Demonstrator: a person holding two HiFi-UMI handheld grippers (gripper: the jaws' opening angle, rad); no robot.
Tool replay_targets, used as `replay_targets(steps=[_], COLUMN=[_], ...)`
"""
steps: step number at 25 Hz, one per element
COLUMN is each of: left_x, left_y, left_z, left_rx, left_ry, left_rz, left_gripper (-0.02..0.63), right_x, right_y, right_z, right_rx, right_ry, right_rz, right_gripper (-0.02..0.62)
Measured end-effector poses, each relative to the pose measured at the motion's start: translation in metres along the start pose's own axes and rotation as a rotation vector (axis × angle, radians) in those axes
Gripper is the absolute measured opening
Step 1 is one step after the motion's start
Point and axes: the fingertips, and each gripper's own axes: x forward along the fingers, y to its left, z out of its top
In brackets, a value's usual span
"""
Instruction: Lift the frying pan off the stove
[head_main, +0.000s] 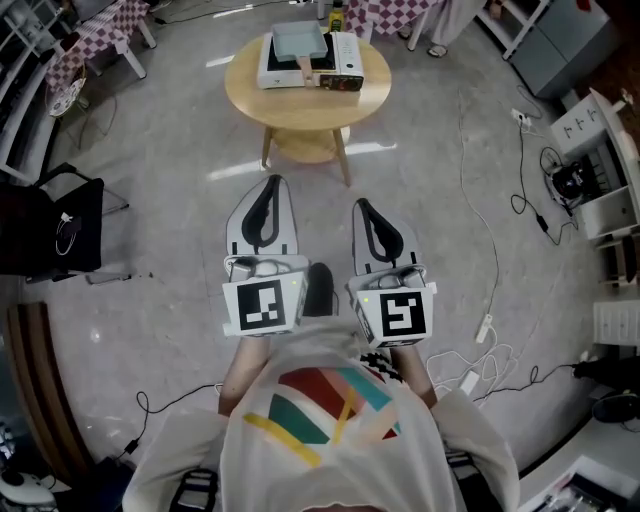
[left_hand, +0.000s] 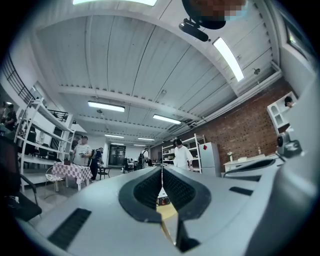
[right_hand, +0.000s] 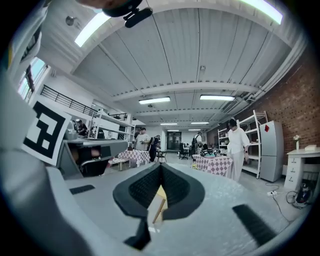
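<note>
Pale polished floor fills most of the head view, with a black chair (head_main: 62, 228) at the left edge. Right of it, in the lower middle, I hold the left gripper (head_main: 271, 182) low in front of me. Its own view shows the left gripper's pads pressed together (left_hand: 161, 170) with nothing between them. At the upper centre stands a round wooden table (head_main: 250, 95). On it is a portable stove (head_main: 345, 55), with the frying pan (head_main: 297, 42) sitting on top. The pan's handle (head_main: 303, 63) seems to point back toward me. The pan is well apart from both grippers, so I judge the step in hand to be the approach.

The right gripper (head_main: 359, 205) is beside the left one. It is clenched too, its jaws meeting with nothing in them (right_hand: 160, 167). Loose cables (head_main: 490, 250) trail across the floor on the right.

To do this well, I would walk straight at the table and keep clear of those cables. I would spread one gripper's jaws before reaching the handle and close on it near the pan body, so the weight does not tip. Then I would lift straight up, keeping the pan level and clear of the burner.
</note>
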Motion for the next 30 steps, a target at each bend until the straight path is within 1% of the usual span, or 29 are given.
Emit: replay_targets(steps=[3, 6, 7, 10, 11, 12, 14, 15, 17, 22, 24, 26, 30], left_x=[-0.001, 0.0, 0.002, 0.013, 0.016, 0.017, 0.024, 0.029, 0.037, 0.039, 0.044, 0.049, 0.059], left_y=[-0.004, -0.008, -0.009, -0.012, -0.014, -0.016, -0.016, -0.013, -0.009, -0.002, 0.001, 0.008, 0.026], left_z=[-0.003, -0.003, -0.003, 0.004, 0.007, 0.009, 0.013, 0.018, 0.032, 0.049, 0.047, 0.037, 0.019], left_rx=[0.008, 0.011, 0.023, 0.094, 0.101, 0.088, 0.033, 0.021, 0.032, 0.014, 0.009, 0.008, 0.012], left_ry=[0.008, 0.008, 0.005, -0.024, -0.037, -0.045, -0.073, -0.103, -0.155, -0.192, -0.186, -0.165, -0.127], left_rz=[0.004, -0.001, -0.002, 0.002, 0.001, -0.006, -0.024, -0.026, -0.018, -0.008, 0.0, 0.01, 0.041], left_gripper=[0.006, 0.006, 0.006, 0.006, 0.006, 0.006, 0.006, 0.006, 0.006, 0.006, 0.006, 0.006, 0.006], right_x=[-0.004, -0.005, -0.004, 0.0, 0.001, 0.001, 0.003, 0.006, 0.011, 0.02, 0.025, 0.029, 0.042], right_y=[0.002, 0.005, 0.006, 0.004, 0.002, 0.001, -0.003, -0.005, -0.01, -0.018, -0.027, -0.04, -0.06], right_z=[-0.002, 0.0, 0.001, 0.005, 0.007, 0.009, 0.013, 0.018, 0.027, 0.031, 0.029, 0.025, 0.016], right_rx=[0.015, 0.007, -0.001, -0.034, -0.039, -0.038, -0.03, -0.032, -0.053, -0.066, -0.065, -0.059, 0.004], right_ry=[0.009, 0.006, 0.006, -0.009, -0.015, -0.02, -0.039, -0.052, -0.069, -0.075, -0.076, -0.073, -0.072], right_rz=[0.025, 0.059, 0.069, 0.088, 0.085, 0.08, 0.068, 0.061, 0.046, 0.015, -0.032, -0.094, -0.16], right_gripper=[-0.003, -0.003, -0.003, -0.003, -0.003, -0.003, -0.003, -0.003, -0.003, -0.003, -0.003, -0.003, -0.003])
